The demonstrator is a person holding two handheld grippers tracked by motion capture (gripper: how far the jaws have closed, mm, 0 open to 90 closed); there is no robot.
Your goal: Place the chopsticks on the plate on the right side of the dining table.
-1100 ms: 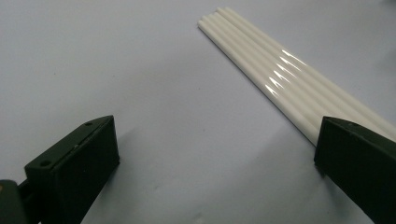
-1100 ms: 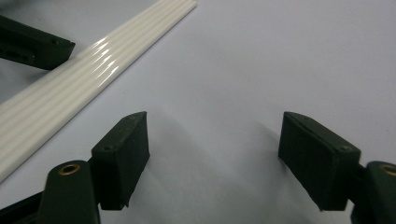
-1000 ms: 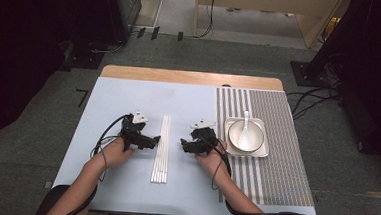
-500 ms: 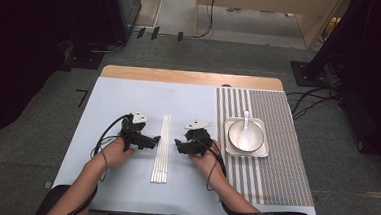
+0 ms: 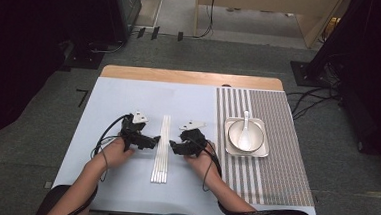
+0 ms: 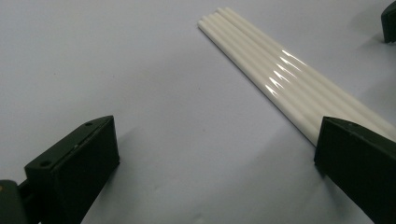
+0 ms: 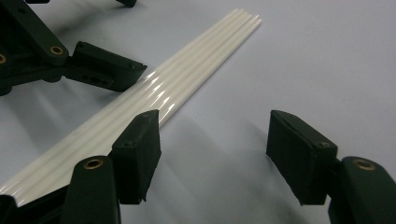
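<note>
change: our right gripper (image 5: 175, 147) has edged toward the sticks (image 5: 160, 148), fingers spread but closing, nothing between | left gripper (image 5: 152, 140) fingers spread | sticks bundled mid-table, running near edge to far | meaning: we judge a pinch is coming

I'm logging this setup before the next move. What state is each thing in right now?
Chopsticks: lying flat, side by side on the mat, untouched.
Left gripper: open, beside the chopsticks, holding nothing.
Right gripper: open, jaws just closing somewhat, nothing between them.
Bowl: upright on its tray.
Spoon: resting in the bowl.
</note>
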